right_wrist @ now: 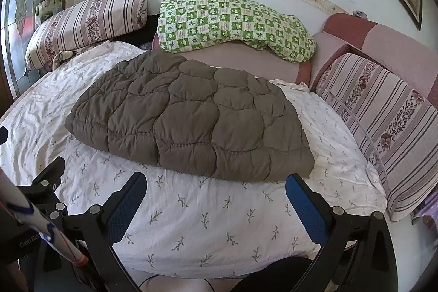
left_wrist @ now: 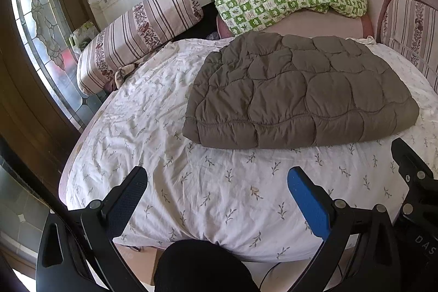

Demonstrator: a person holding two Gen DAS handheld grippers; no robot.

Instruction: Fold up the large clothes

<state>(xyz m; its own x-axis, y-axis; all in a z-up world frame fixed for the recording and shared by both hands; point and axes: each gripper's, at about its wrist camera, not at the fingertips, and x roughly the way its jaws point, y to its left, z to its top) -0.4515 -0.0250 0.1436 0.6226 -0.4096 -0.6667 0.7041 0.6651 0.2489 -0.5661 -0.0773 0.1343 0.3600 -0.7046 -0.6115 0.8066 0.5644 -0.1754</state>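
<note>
The folded brown quilted coat (left_wrist: 298,92) lies flat on the bed (left_wrist: 191,182) (floral sheet), both the left tool (left_wrist: 217,182) and right tool (right_wrist: 216,189) spread wide, holding nothing.

Your right gripper (right_wrist: 216,199) sits at the bottom of the frame with its blue-padded fingers (right_wrist: 306,210) spread wide, gripping nothing, above the leaf-print bed sheet (right_wrist: 191,223). In the centre lies the brown quilted garment (right_wrist: 191,116), folded into a flat bundle on the sheet. Beyond it, upper centre, rests a green checked pillow (right_wrist: 235,23); a striped bolster (right_wrist: 87,21) lies upper left. At lower left you see what may be your left gripper (right_wrist: 46,193), partly cut off
</note>
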